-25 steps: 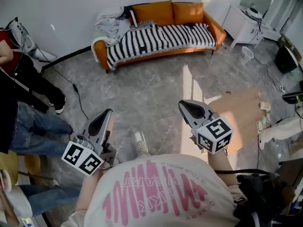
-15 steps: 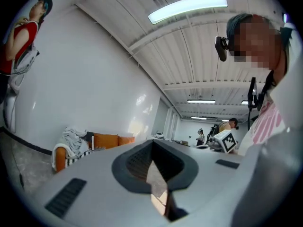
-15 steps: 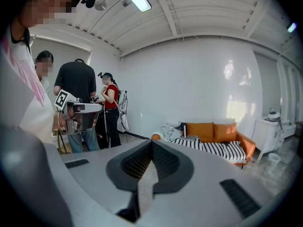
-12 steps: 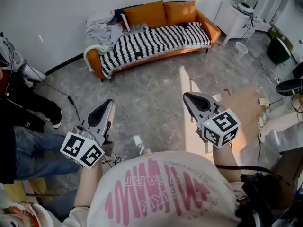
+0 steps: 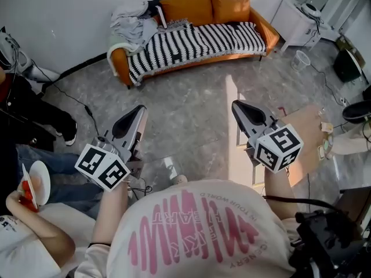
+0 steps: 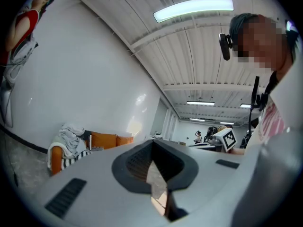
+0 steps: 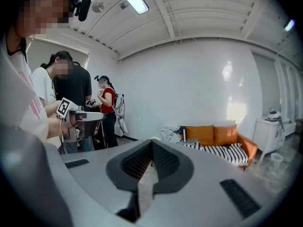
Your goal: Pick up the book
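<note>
The book [image 5: 163, 21] is thin and pale and leans upright against the back of the orange sofa [image 5: 264, 30], between a heap of grey clothes [image 5: 130, 22] and an orange cushion. A black-and-white striped blanket [image 5: 197, 42] covers the seat. In the right gripper view the book [image 7: 184, 135] stands at the sofa's left end, far ahead. My left gripper [image 5: 139, 110] and my right gripper [image 5: 236, 105] hover over the grey floor, well short of the sofa. Both point toward it, shut and empty. Their dark pads [image 6: 142, 162] [image 7: 163, 162] meet with nothing between them.
A white side table [image 5: 301, 19] and a clear bin [image 5: 301, 59] stand right of the sofa. A black cable [image 5: 87, 109] crosses the floor at left. People stand at the left edge [image 5: 23, 114]; one at the lower left holds a plate [image 5: 36, 181].
Both grippers have moved a little forward toward the sofa and slightly up, still shut. A person with a plate has come into view at lower left.
</note>
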